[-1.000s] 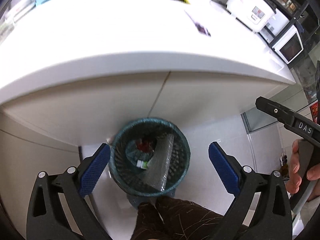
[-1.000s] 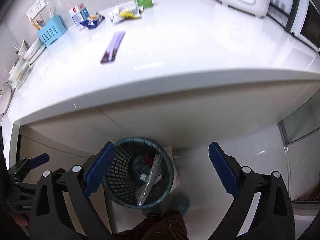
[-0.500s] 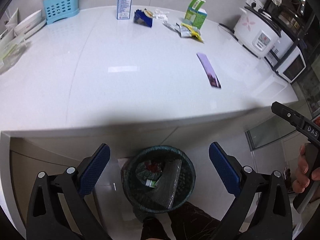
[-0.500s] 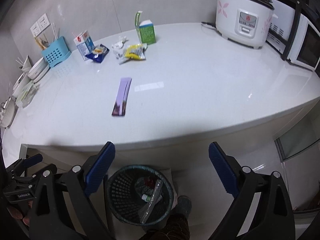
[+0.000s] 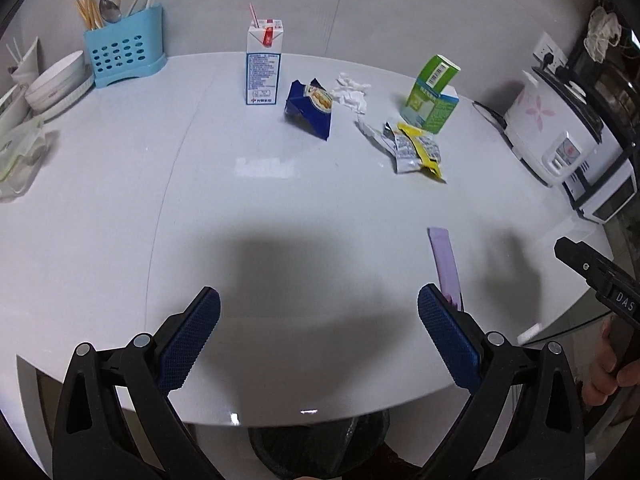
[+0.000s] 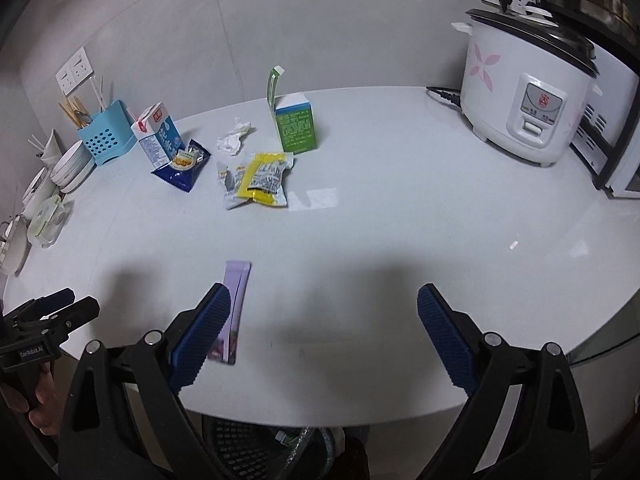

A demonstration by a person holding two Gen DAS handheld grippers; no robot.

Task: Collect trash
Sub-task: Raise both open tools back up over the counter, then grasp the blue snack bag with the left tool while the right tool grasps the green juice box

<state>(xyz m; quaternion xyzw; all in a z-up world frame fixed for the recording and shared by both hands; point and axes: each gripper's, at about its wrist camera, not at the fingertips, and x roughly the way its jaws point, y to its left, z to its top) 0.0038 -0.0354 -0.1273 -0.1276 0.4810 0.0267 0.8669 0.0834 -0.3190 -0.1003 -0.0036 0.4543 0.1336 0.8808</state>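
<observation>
On the white counter (image 5: 280,240) lie a purple wrapper (image 5: 445,260) (image 6: 236,300) near the front edge, a yellow and silver snack wrapper (image 5: 412,148) (image 6: 260,180), a blue snack bag (image 5: 310,110) (image 6: 182,164), a crumpled tissue (image 5: 352,90) (image 6: 234,140), a white milk carton (image 5: 263,66) (image 6: 156,136) and an open green carton (image 5: 434,96) (image 6: 294,120). My left gripper (image 5: 320,340) is open and empty above the front edge. My right gripper (image 6: 324,340) is open and empty; its left finger (image 6: 200,340) overlaps the purple wrapper in view. A dark mesh trash bin (image 5: 316,452) (image 6: 256,452) stands below the edge.
A blue utensil holder (image 5: 124,52) and stacked bowls (image 5: 56,88) stand at the back left. A white rice cooker (image 6: 528,92) (image 5: 560,128) and a microwave (image 5: 604,192) stand at the right. The right gripper shows in the left wrist view (image 5: 600,276).
Both grippers have risen from over the trash bin under the counter to above the counter's front edge. The bin has dropped to the bottom of both views. Both stay open.
</observation>
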